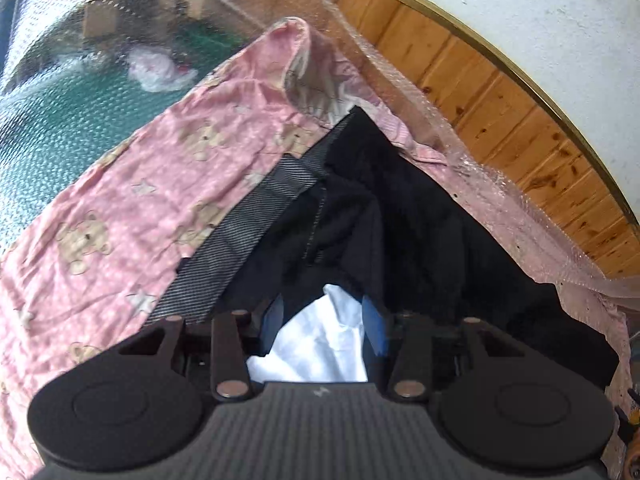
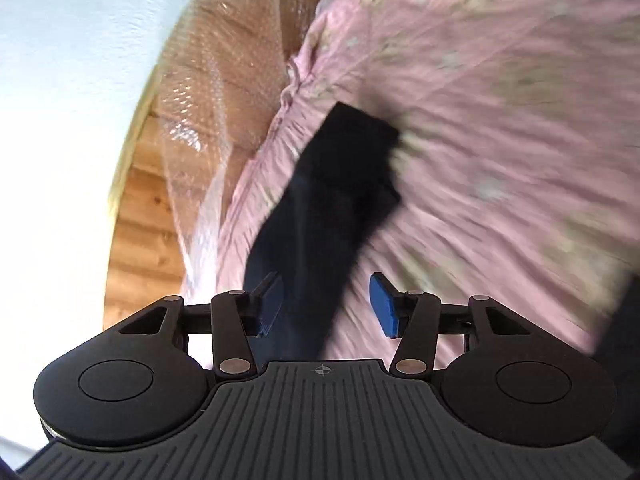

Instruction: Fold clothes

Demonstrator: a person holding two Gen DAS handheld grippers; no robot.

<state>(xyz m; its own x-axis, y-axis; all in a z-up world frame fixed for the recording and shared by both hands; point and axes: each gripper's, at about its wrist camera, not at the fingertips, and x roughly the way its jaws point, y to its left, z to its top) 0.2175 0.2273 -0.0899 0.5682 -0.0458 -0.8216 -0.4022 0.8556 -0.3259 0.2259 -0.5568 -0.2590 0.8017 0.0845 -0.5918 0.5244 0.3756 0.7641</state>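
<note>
In the left wrist view we take the pink bear-print sheet (image 1: 132, 184) as our landmark. On it lies a black garment (image 1: 400, 216), crumpled, with a grey ribbed band (image 1: 244, 232) along its edge on the sheet's teddy-bear side. Past the sheet's far corner we see bubble wrap (image 1: 80, 92) over a green surface, and beyond its other edge a wooden panel (image 1: 480, 88) below a white wall (image 1: 540, 12). The left gripper (image 1: 322, 316) reaches into the near end of the black garment; a piece of white cloth (image 1: 320, 344) fills the gap between its blue pads, and dark fabric hides the tips. We cannot tell whether the pads press on the white cloth or merely stand around it.

In the right wrist view, heavily blurred, the same pink sheet (image 2: 500, 140) fills the upper right. A black strip of clothing (image 2: 332, 200) lies across the sheet and runs down towards us. The right gripper (image 2: 326, 304) stands with its jaws apart: the blue pads (image 2: 382, 306) are clear of each other, the black strip passes between them nearer one side, and neither pad visibly pinches it. Bubble wrap (image 2: 200, 120) and wood panelling (image 2: 140, 224) lie off the sheet's edge.
</note>
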